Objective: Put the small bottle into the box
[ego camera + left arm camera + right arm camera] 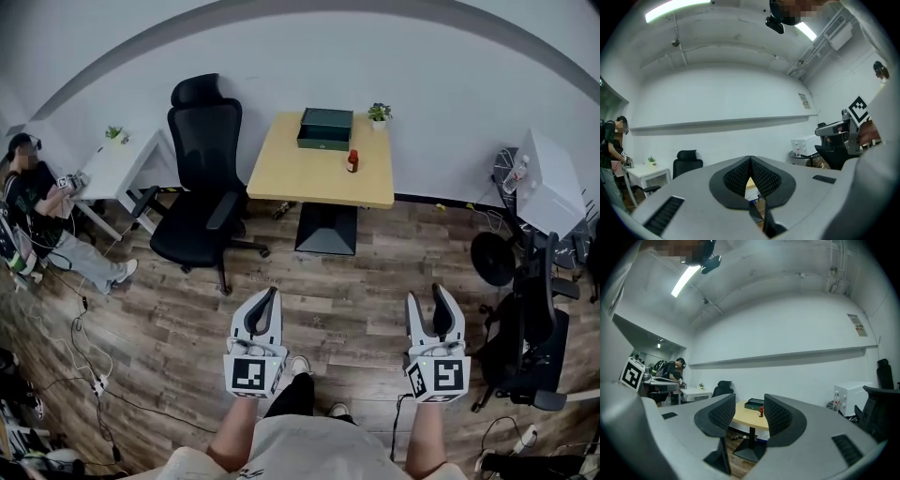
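Bottle (pixel 352 161) noted upright on far table (pixel 309 178), just near of box (pixel 325 128) at its right corner, not touching. Both grippers held well short of table. L gripper (pixel 265 305) jaws shut, tips touching, nothing held. R gripper (pixel 429 302) jaws apart, empty. Risk: bottle is narrow and tall, so likely tipped by an off-centre approach. Whether box is open can't be told.

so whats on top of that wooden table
On the table: a dark green box near the back edge, a small bottle standing by its front corner, and a potted plant at the back corner. What the box holds cannot be seen.
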Available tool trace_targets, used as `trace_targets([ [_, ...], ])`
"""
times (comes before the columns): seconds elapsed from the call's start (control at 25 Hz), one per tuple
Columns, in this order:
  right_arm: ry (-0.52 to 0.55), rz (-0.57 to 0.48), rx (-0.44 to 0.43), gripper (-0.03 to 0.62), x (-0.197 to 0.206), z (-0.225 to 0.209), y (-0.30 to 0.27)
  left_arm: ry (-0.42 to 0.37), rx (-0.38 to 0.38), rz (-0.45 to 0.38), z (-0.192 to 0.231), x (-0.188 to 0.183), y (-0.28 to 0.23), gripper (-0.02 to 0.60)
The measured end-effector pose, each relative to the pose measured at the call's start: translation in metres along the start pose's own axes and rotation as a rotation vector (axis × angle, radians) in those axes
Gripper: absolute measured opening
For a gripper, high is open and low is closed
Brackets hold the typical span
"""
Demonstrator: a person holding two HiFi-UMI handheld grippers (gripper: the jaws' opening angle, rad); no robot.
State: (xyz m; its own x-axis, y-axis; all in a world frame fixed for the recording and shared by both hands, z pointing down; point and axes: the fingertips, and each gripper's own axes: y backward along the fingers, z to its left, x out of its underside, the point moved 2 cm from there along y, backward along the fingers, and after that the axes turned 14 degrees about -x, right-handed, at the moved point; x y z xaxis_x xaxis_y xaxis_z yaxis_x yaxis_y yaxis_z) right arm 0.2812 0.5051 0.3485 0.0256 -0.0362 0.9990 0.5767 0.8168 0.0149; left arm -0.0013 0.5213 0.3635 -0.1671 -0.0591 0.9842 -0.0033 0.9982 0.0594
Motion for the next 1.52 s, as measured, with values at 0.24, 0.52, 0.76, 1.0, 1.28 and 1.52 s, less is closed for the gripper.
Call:
trace_targets([
  [0.24,0.015,0.028,-0.01,0.206,-0.001,0.005,-0.076,0.004,-0.011,0.002,0.047,0.014,-0.054,0.008],
  [0.52,0.015,0.08,-0.032,0.206,0.005,0.021,-0.153,0.036,-0.057,0.026,0.112,0.036,-0.101,0.008],
  [0.76,0.025,0.107,-0.047,0.206,0.007,0.039,-0.214,0.047,-0.077,0.054,0.161,0.058,-0.134,0.008],
  [1.0,0.041,0.144,-0.062,0.206,0.013,0.054,-0.259,0.04,-0.074,0.071,0.196,0.073,-0.163,0.008],
  [1.28,0.077,0.174,-0.049,0.206,0.014,0.058,-0.289,0.035,-0.024,0.065,0.203,0.086,-0.195,0.008],
  [1.52,0.065,0.167,-0.031,0.206,0.017,0.051,-0.305,0.035,0.001,0.066,0.203,0.083,-0.213,0.008],
])
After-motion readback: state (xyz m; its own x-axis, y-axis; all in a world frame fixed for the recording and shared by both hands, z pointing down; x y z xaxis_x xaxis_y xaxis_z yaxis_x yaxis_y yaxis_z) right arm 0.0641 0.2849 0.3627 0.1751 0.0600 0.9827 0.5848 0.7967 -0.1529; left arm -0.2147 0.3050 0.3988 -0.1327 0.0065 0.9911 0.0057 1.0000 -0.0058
